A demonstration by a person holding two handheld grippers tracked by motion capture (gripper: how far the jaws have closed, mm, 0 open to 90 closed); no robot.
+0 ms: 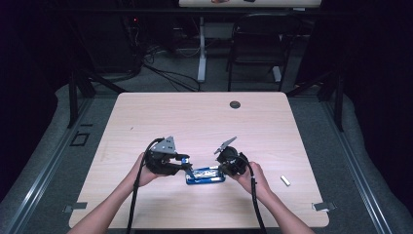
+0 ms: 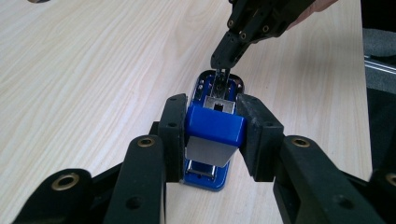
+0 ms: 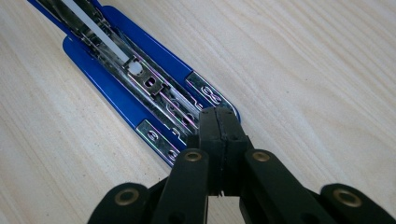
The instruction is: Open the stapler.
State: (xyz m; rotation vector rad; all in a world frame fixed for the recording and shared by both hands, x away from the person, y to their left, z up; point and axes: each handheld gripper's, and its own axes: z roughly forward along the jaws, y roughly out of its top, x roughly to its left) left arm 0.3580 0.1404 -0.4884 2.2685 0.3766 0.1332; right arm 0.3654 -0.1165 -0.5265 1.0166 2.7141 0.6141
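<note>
A blue stapler (image 1: 205, 175) lies opened on the wooden table (image 1: 204, 122) near its front edge. My left gripper (image 2: 212, 112) is shut on the stapler's blue top cover (image 2: 215, 127), holding it tilted up off the base (image 2: 205, 176). My right gripper (image 3: 218, 117) is shut, jaws pressed together, with its tips down on the front end of the bare metal staple channel (image 3: 154, 86). Nothing shows between its pads. In the high view the left gripper (image 1: 184, 163) and right gripper (image 1: 222, 168) meet over the stapler from either side.
A small silver strip (image 1: 285, 181), perhaps staples, lies on the table to the right. A black grommet (image 1: 235, 104) sits near the far edge. Tape marks (image 1: 323, 206) mark the front corners. A chair (image 1: 258, 39) stands beyond the table.
</note>
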